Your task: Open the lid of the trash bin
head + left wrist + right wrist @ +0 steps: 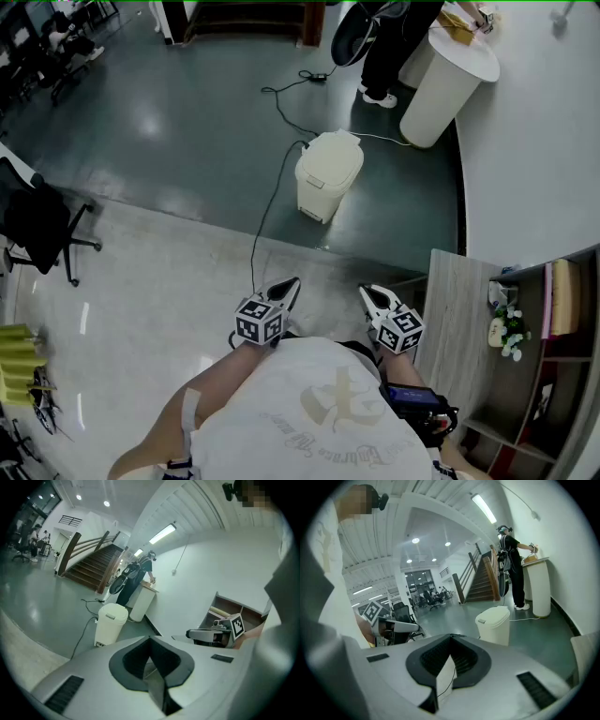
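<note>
Dark green floor (187, 122) is filling most of the head view. A white round pedestal (448, 84) is standing far right, with a person (389, 47) standing at it. A black office chair (42, 225) is sitting at left. The cream trash bin (327, 174) is sitting upright on the dark floor ahead of me, near the pedestal, with its lid (331, 152) lying down shut. A black cable (272, 202) is running along the floor past the bin's left side. I'm holding my left gripper (287, 289) and right gripper (368, 293) low by my body, side by side, well apart from the bin and pointing toward it. Both grippers' jaws are pressing together with nothing between them.
</note>
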Demonstrator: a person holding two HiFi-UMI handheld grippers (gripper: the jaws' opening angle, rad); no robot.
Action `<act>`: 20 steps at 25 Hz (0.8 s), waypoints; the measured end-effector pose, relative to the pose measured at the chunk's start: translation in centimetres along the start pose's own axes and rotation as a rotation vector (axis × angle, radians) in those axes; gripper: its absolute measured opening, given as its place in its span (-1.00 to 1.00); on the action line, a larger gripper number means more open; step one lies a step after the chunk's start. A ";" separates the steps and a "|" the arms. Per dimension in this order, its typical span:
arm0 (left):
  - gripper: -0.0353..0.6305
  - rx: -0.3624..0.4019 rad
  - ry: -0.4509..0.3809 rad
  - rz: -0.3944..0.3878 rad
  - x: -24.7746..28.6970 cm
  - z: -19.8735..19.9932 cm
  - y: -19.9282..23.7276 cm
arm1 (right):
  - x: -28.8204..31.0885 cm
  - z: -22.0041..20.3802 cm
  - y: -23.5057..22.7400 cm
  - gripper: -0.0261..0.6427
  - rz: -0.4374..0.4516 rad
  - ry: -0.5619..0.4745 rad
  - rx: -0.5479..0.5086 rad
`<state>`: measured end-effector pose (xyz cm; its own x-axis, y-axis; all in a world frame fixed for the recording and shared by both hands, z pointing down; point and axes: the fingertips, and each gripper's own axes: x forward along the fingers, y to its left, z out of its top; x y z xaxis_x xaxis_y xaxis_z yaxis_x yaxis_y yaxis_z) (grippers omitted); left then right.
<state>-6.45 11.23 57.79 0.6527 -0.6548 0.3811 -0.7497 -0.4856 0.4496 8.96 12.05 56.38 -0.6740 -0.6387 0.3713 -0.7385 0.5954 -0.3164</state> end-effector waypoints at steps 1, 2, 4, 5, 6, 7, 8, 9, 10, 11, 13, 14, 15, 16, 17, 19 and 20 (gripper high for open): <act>-0.86 0.002 -0.002 0.002 0.1 0.0 0.0 | 0.0 0.0 0.0 -0.91 0.003 -0.002 0.000; -0.86 0.004 -0.003 0.003 0.2 0.0 0.0 | 0.0 -0.1 0.0 -0.91 0.004 -0.005 0.000; -0.86 0.009 -0.002 0.000 0.4 -0.1 -0.1 | -0.2 -0.2 -0.3 -0.91 0.002 -0.011 0.004; -0.86 0.011 0.000 -0.002 0.5 -0.3 -0.3 | -0.3 -0.2 -0.4 -0.91 -0.002 -0.016 0.009; -0.86 0.012 0.003 -0.004 0.5 -0.3 -0.4 | -0.4 -0.3 -0.6 -0.91 -0.007 -0.021 0.015; -0.86 0.013 0.006 -0.005 0.4 -0.4 -0.4 | -0.6 -0.3 -0.6 -0.91 -0.011 -0.026 0.021; -0.86 0.013 0.006 -0.004 0.4 -0.3 -0.4 | -0.7 -0.2 -0.7 -0.91 -0.013 -0.031 0.026; -0.86 0.013 0.005 -0.002 0.3 -0.2 -0.4 | -0.8 -0.2 -0.6 -0.91 -0.015 -0.036 0.030; -0.86 0.014 0.003 0.000 0.2 0.0 -0.4 | -0.8 -0.1 -0.6 -0.91 -0.016 -0.042 0.031; -0.86 0.016 0.000 0.000 0.2 0.1 -0.4 | -0.8 0.0 -0.6 -0.91 -0.017 -0.046 0.032; -0.86 0.025 -0.003 -0.001 0.2 0.4 -0.5 | -0.9 0.1 -0.7 -0.91 -0.021 -0.053 0.034; -0.86 0.030 -0.005 -0.002 0.2 0.5 -0.6 | -0.9 0.2 -0.8 -0.91 -0.023 -0.056 0.036; -0.86 0.033 -0.006 -0.003 0.2 0.6 -0.7 | -0.8 0.3 -0.9 -0.91 -0.024 -0.058 0.037; -0.86 0.034 -0.006 -0.002 0.1 0.6 -0.6 | -0.8 0.4 -0.9 -0.91 -0.024 -0.059 0.038; -0.86 0.033 -0.007 0.002 0.0 0.6 -0.5 | -0.6 0.4 -0.9 -0.91 -0.022 -0.059 0.039; -0.86 0.026 -0.009 0.013 -0.3 0.5 -0.1 | -0.3 0.3 -0.7 -0.91 -0.014 -0.054 0.039; -0.86 0.023 -0.012 0.020 -0.5 0.4 0.1 | -0.1 0.3 -0.6 -0.91 -0.010 -0.050 0.038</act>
<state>-6.87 11.23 57.30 0.6360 -0.6714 0.3804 -0.7653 -0.4851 0.4232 9.45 11.60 56.31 -0.6657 -0.6689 0.3308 -0.7450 0.5702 -0.3461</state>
